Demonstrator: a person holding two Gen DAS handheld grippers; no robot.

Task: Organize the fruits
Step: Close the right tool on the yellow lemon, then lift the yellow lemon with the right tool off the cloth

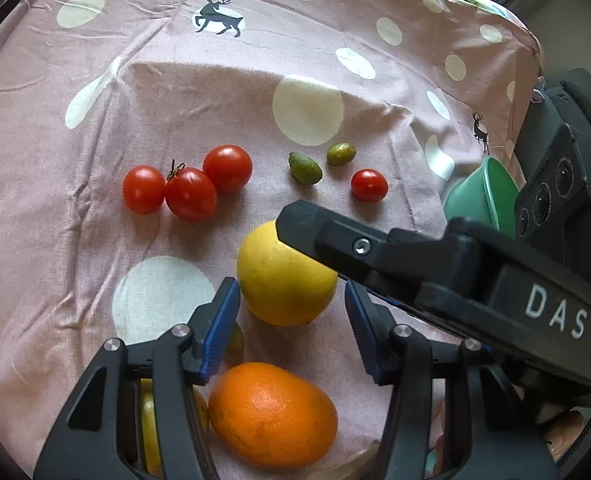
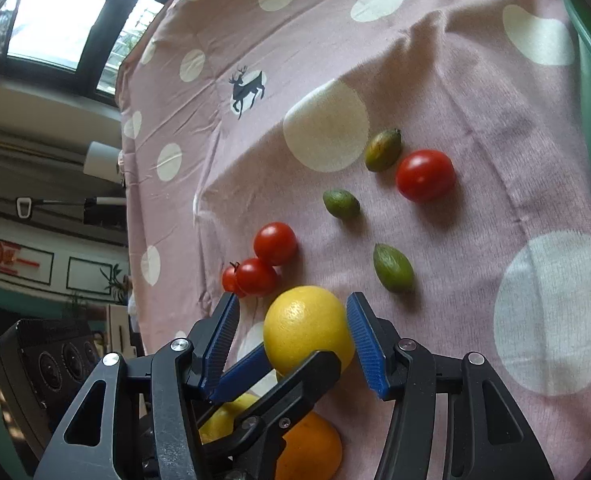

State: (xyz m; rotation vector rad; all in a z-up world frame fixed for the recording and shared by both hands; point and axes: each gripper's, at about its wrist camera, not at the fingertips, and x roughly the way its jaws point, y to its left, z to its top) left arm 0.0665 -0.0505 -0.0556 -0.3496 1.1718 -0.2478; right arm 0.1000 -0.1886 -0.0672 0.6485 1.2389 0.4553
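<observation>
You had fruit spread over a pink cloth [image 1: 167, 120] with cream dots, already loosely sorted by kind, which suggests grouping was the aim. Three cherry tomatoes [image 1: 189, 186] sat touching in a cluster at far left, a fourth tomato [image 1: 369, 185] lay apart at far right, and small green olive-like fruits [image 1: 304, 168] rested between them. The citrus gathered at the near edge: a yellow lemon-like fruit [image 1: 285, 276] with an orange [image 1: 273, 414] just behind it, toward you. A green bowl [image 1: 481, 196] waited at the right edge, perhaps as a container. Your left gripper [image 1: 291, 308] hovered with its blue pads [image 1: 219, 330] spread wide, either side of the yellow fruit, clamped on nothing. Your right gripper [image 2: 293, 332] was likewise spread wide around the same yellow fruit [image 2: 307, 330], its pads [image 2: 365, 346] close to the skin; whether they touched could not be told. One black finger of it crossed above the fruit in the left view.
</observation>
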